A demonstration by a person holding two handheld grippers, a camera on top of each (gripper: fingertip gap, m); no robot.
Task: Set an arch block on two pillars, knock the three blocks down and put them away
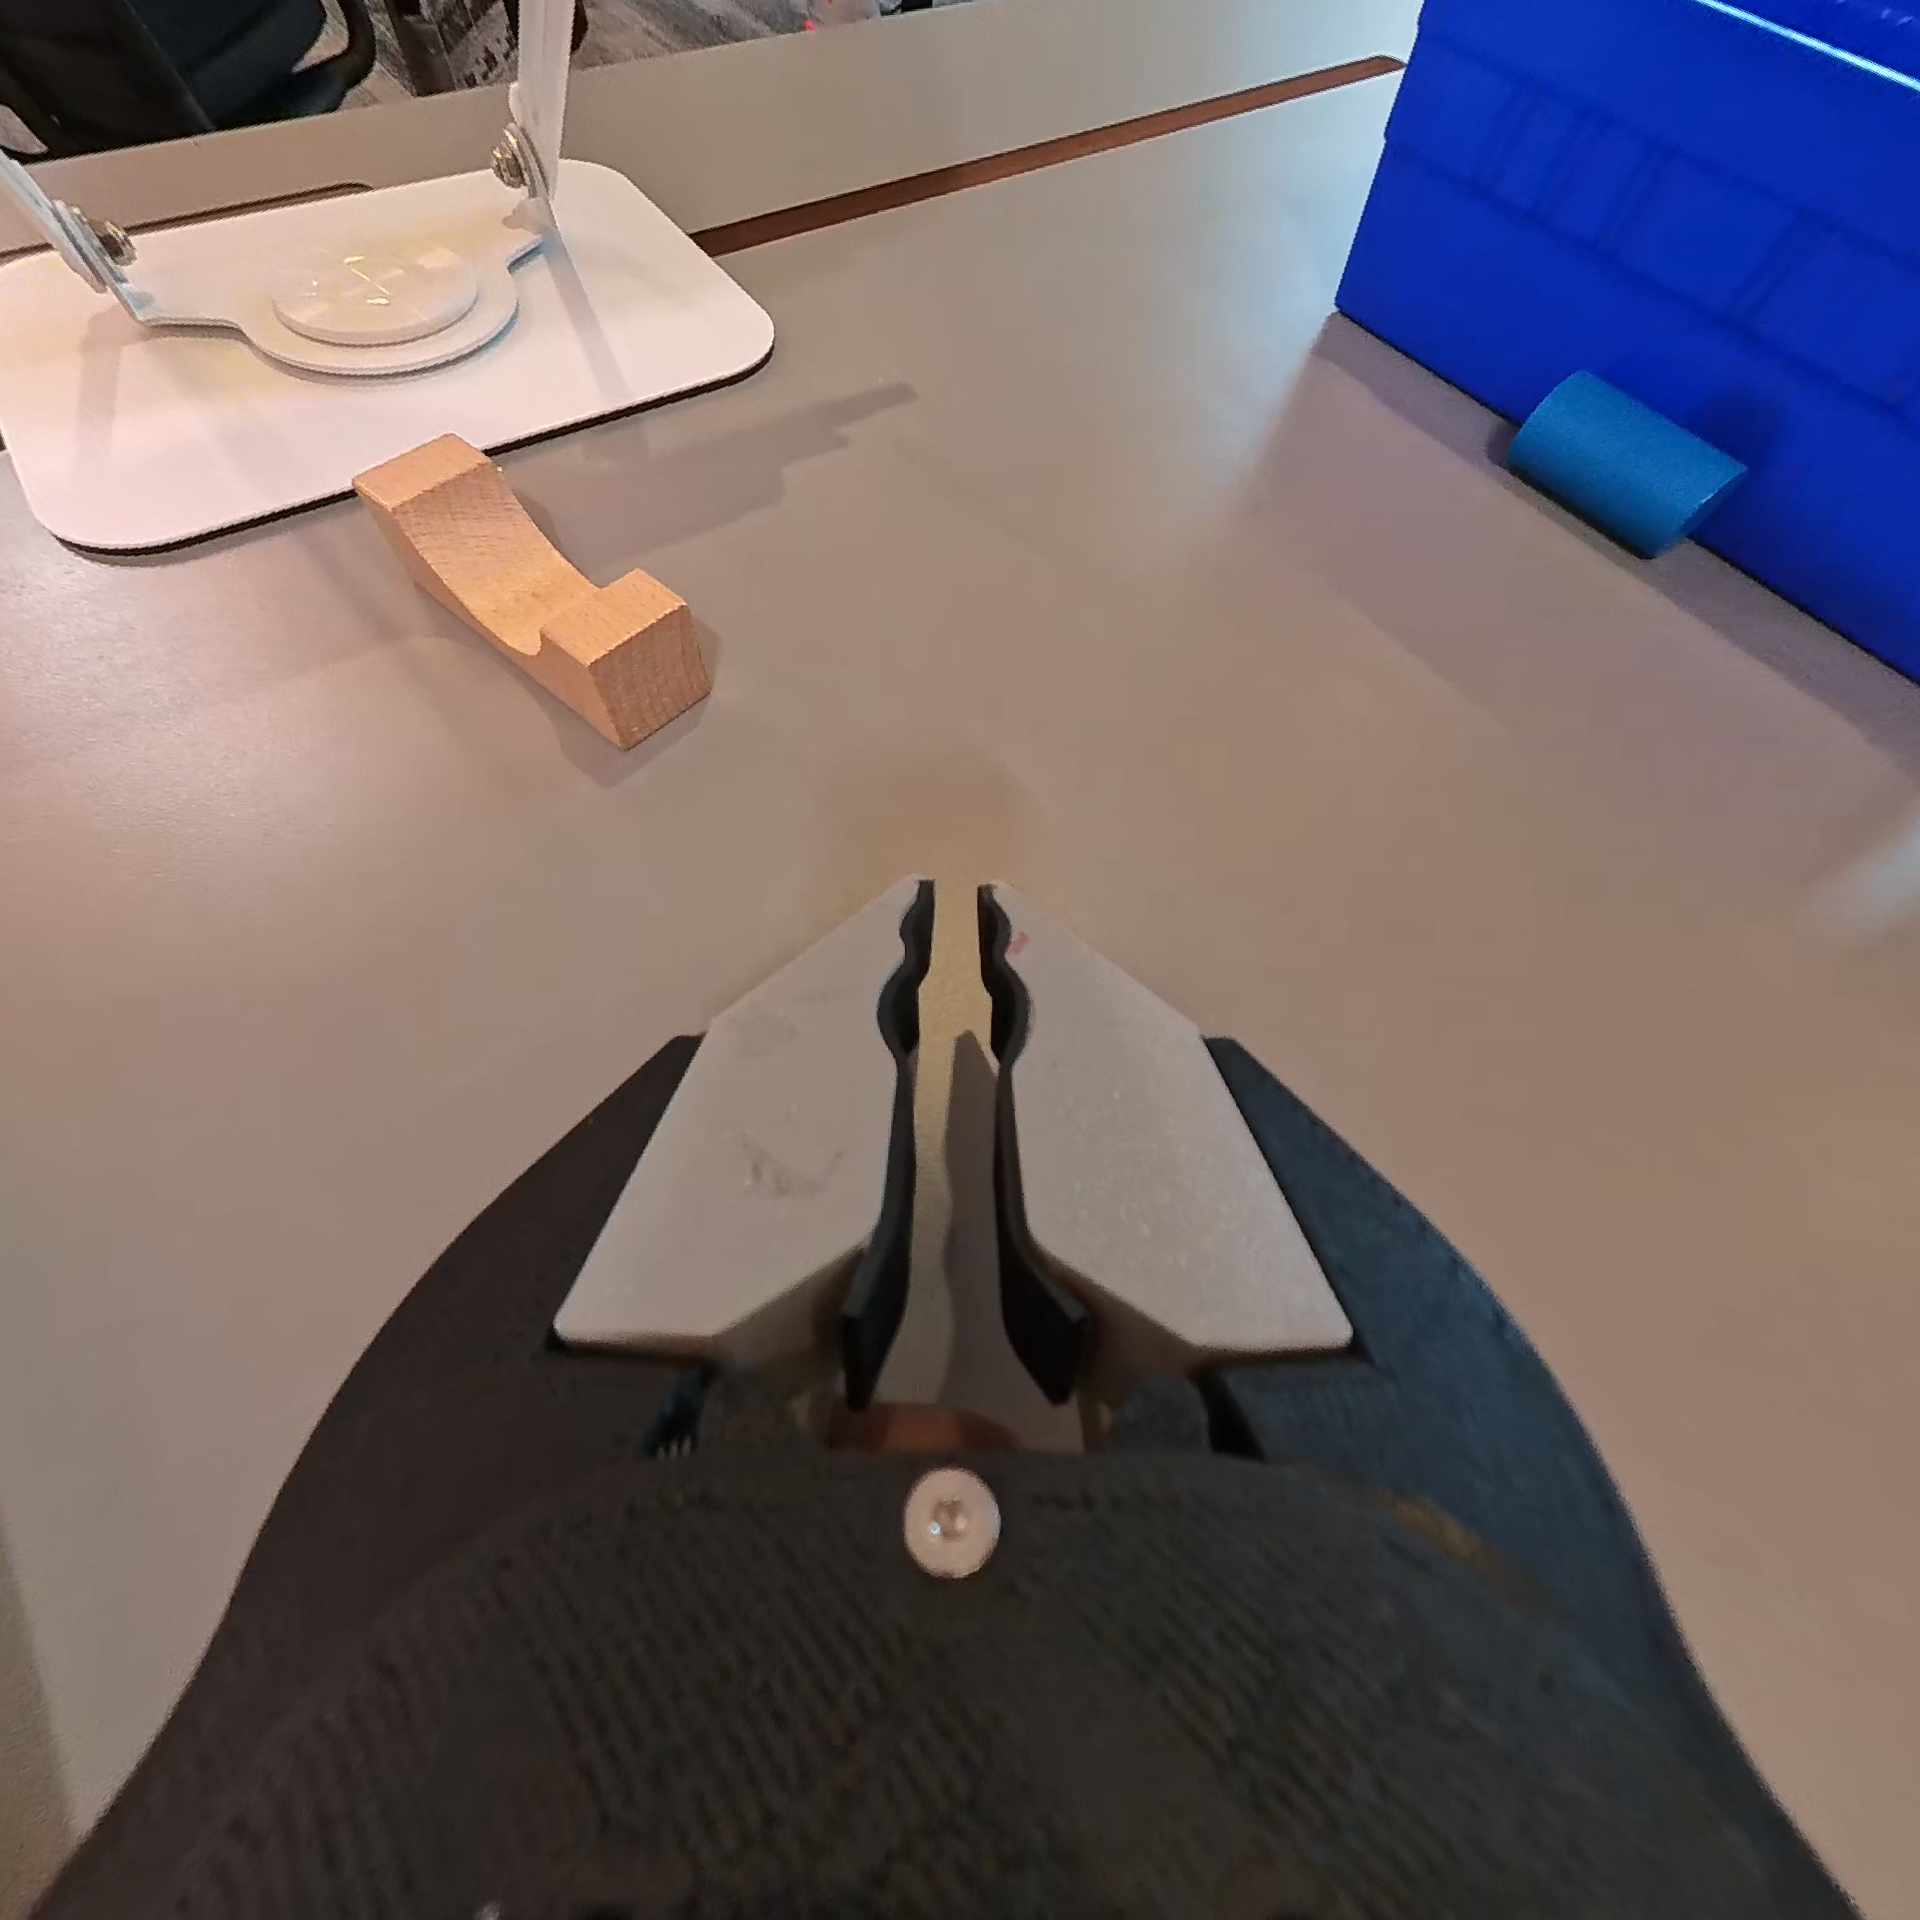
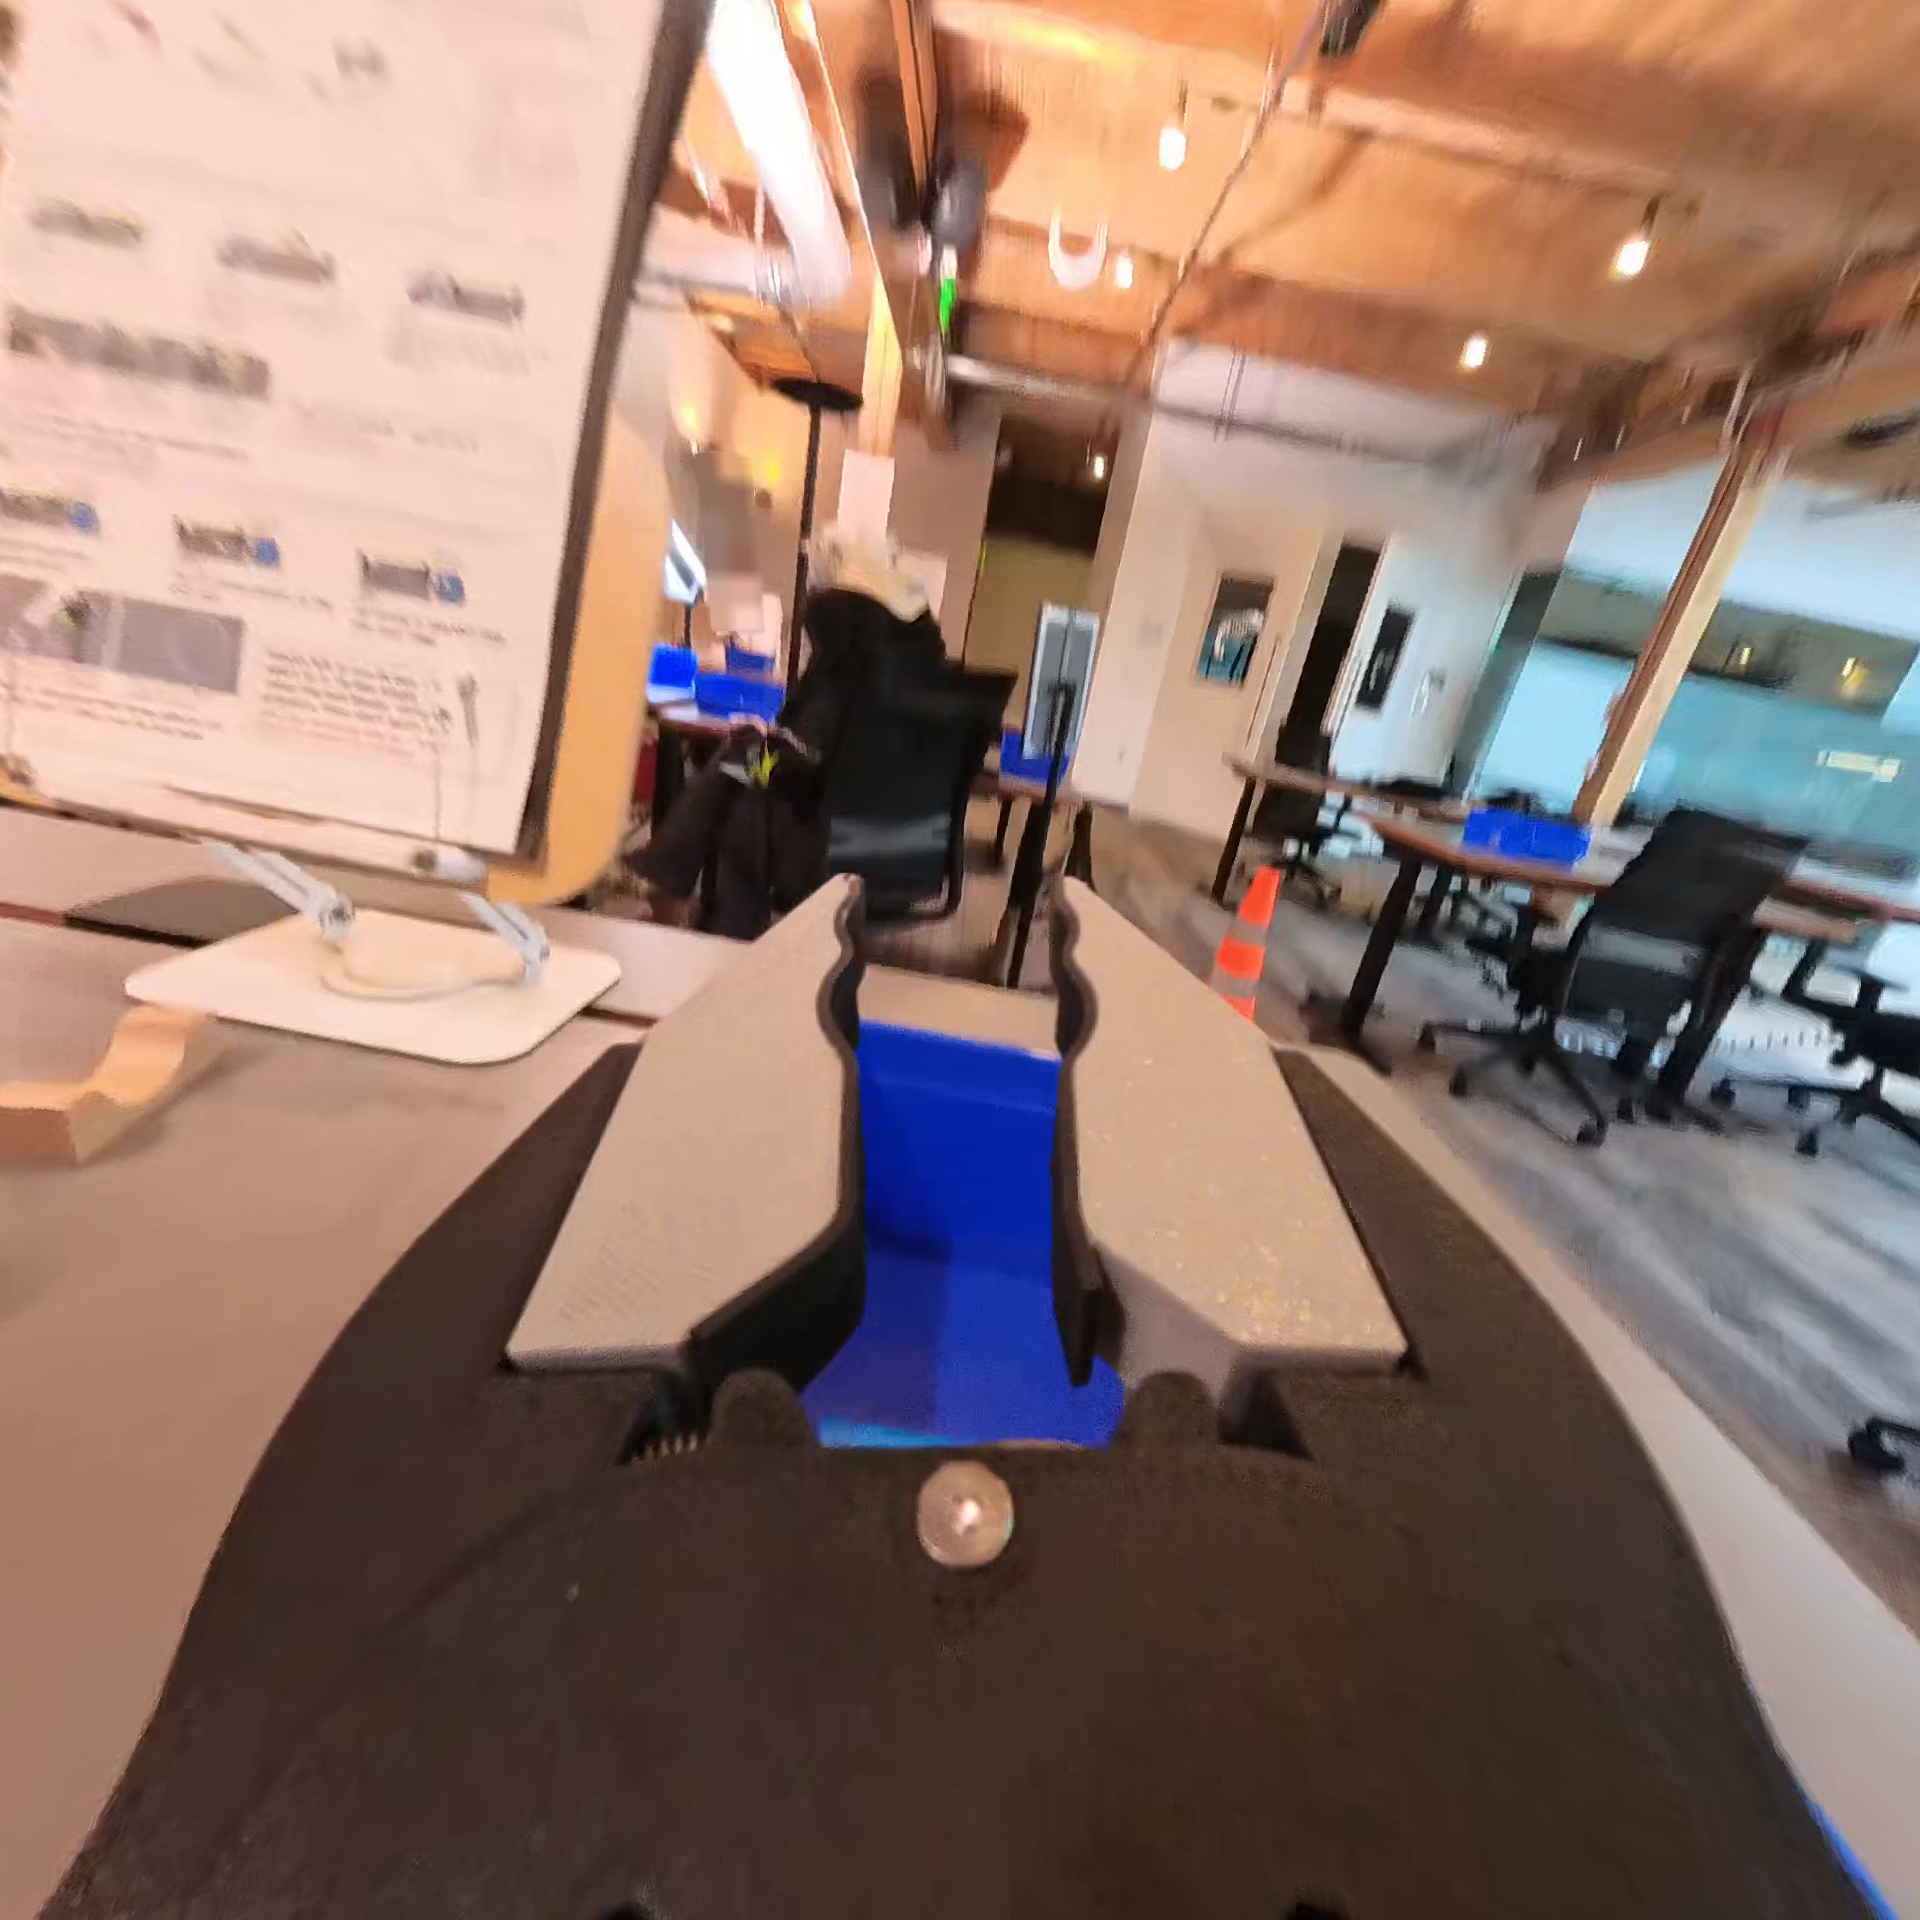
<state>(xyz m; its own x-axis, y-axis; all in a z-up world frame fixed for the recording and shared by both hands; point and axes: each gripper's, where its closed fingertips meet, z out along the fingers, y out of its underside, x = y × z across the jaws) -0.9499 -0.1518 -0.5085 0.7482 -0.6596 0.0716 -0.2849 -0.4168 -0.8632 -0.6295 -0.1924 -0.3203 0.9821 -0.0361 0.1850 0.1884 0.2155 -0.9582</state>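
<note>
In the left wrist view a wooden arch block (image 1: 530, 592) lies on its side on the grey table (image 1: 1143, 675), to the far left of my left gripper (image 1: 953, 894). The left gripper is shut to a thin slit with nothing in it, and table shows through the slit. A teal blue rounded block (image 1: 1621, 468) lies on the table against the blue bin (image 1: 1662, 260). My right gripper (image 2: 956, 904) hangs over the blue bin (image 2: 956, 1143) with its jaws part open. Only the bin's wall and floor show between them. The arch block also shows at the left edge of the right wrist view (image 2: 104, 1081).
A white stand base (image 1: 364, 343) sits behind the arch and carries a tilted screen (image 2: 291, 416). The table's far edge has a brown strip (image 1: 1039, 156). Beyond it are office chairs (image 2: 1662, 956), other tables and an orange cone (image 2: 1247, 945). The left gripper's tips are roughly 40 cm from the right gripper's. My right tips are about 45 cm from the wooden arch block (image 1: 530, 592), my left tips only 15 cm. My right wrist view (image 2: 118, 1077) looks at it from another angle.
</note>
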